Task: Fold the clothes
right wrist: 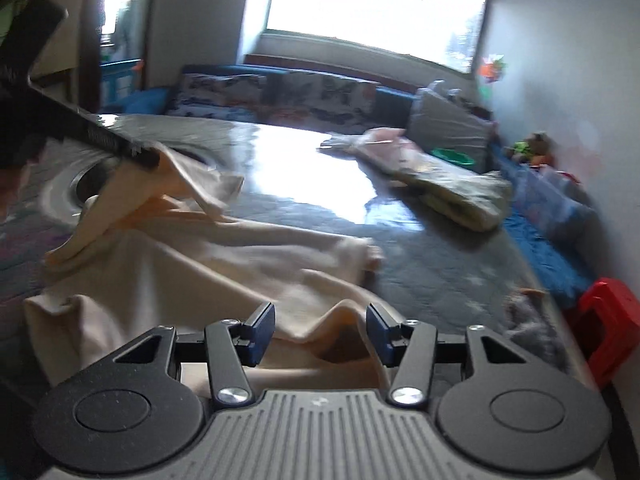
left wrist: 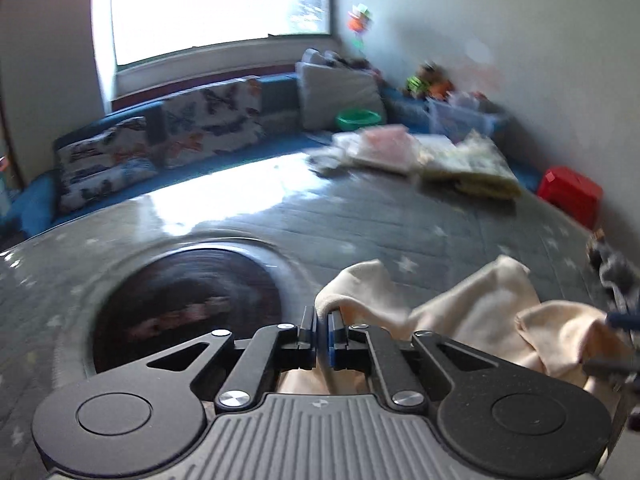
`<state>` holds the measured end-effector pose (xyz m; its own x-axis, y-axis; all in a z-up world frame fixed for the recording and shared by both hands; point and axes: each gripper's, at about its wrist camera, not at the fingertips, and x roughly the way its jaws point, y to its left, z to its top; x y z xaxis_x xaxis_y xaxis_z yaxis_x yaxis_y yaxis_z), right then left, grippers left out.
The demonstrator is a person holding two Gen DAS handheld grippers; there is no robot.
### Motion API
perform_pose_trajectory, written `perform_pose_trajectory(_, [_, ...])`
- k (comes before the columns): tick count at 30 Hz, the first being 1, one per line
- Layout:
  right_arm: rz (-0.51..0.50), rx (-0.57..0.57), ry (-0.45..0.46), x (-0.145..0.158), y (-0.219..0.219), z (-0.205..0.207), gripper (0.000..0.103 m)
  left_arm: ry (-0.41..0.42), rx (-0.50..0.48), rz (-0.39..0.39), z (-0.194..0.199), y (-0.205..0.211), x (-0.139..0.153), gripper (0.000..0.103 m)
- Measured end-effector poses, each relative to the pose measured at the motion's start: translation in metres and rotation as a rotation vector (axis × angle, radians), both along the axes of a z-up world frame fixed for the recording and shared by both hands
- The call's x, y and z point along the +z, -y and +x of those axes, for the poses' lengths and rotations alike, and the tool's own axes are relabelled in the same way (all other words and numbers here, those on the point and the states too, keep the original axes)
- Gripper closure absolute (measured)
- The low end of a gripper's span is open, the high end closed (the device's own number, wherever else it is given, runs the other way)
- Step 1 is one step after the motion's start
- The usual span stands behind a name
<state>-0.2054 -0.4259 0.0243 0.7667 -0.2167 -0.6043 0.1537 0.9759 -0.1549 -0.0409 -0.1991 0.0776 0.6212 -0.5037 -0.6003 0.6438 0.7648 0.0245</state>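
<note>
Cream soft cloth garment, light and floppy, hangs pinched in the left gripper; the right gripper gapes over a raised fold, probably the best hold.

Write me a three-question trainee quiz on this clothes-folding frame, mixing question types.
1. True or false: the left tongs are shut on the cream garment.
2. Multiple choice: the right tongs are A) shut on cloth, B) open with a cream fold between the fingers, C) out of view.
3. Fill in: the folded clothes pile lies at the table's far ____ side.

Key: 1 true; 2 B; 3 right.
</note>
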Motion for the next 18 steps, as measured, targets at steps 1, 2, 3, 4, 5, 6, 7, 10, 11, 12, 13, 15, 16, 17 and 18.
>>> perform_pose_trajectory(1, [0.007,0.026,-0.013,-0.002,-0.007,0.004,0.051,0.004,0.023,-0.014,0.001,-0.012,0.004,0.097])
perform_pose_trajectory(2, [0.01,0.044,-0.022,-0.004,-0.008,0.008,0.05,0.008,0.046,-0.024,0.001,-0.024,0.006,0.098])
perform_pose_trajectory(3, [0.013,0.061,-0.031,-0.007,-0.009,0.012,0.05,0.011,0.07,-0.031,0.002,-0.035,0.009,0.098])
perform_pose_trajectory(4, [0.017,0.08,-0.045,-0.012,-0.016,0.014,0.05,0.013,0.092,-0.04,0.002,-0.046,0.011,0.098])
perform_pose_trajectory(5, [0.017,0.084,-0.052,-0.014,-0.021,0.013,0.05,0.014,0.116,-0.045,0.003,-0.058,0.012,0.098])
perform_pose_trajectory(6, [0.017,0.091,-0.063,-0.017,-0.019,0.018,0.05,0.015,0.143,-0.046,0.003,-0.069,0.013,0.098])
perform_pose_trajectory(7, [0.015,0.093,-0.07,-0.018,-0.023,0.016,0.05,0.015,0.167,-0.05,0.002,-0.081,0.013,0.098])
perform_pose_trajectory(10, [0.006,0.058,-0.083,-0.018,-0.021,0.013,0.05,0.01,0.233,-0.056,-0.001,-0.115,0.012,0.098])
perform_pose_trajectory(11, [0.008,0.044,-0.088,-0.019,-0.019,0.012,0.05,0.005,0.253,-0.052,-0.002,-0.124,0.01,0.098])
perform_pose_trajectory(12, [0.011,0.031,-0.092,-0.02,-0.017,0.011,0.05,-0.001,0.272,-0.048,-0.004,-0.133,0.008,0.098])
perform_pose_trajectory(13, [0.007,0.017,-0.097,-0.019,-0.022,0.003,0.05,-0.006,0.292,-0.044,-0.005,-0.143,0.006,0.098])
perform_pose_trajectory(15, [-0.009,-0.025,-0.107,-0.021,-0.015,0.001,0.05,-0.021,0.314,-0.041,-0.011,-0.158,0.002,0.098])
perform_pose_trajectory(16, [-0.018,-0.045,-0.111,-0.022,-0.011,0.0,0.05,-0.026,0.326,-0.034,-0.014,-0.165,0.0,0.098])
perform_pose_trajectory(17, [-0.026,-0.066,-0.116,-0.023,-0.007,0.0,0.05,-0.037,0.341,-0.029,-0.016,-0.172,-0.003,0.098])
perform_pose_trajectory(18, [-0.025,-0.086,-0.116,-0.022,-0.002,-0.001,0.05,-0.05,0.356,-0.024,-0.018,-0.18,-0.005,0.098])
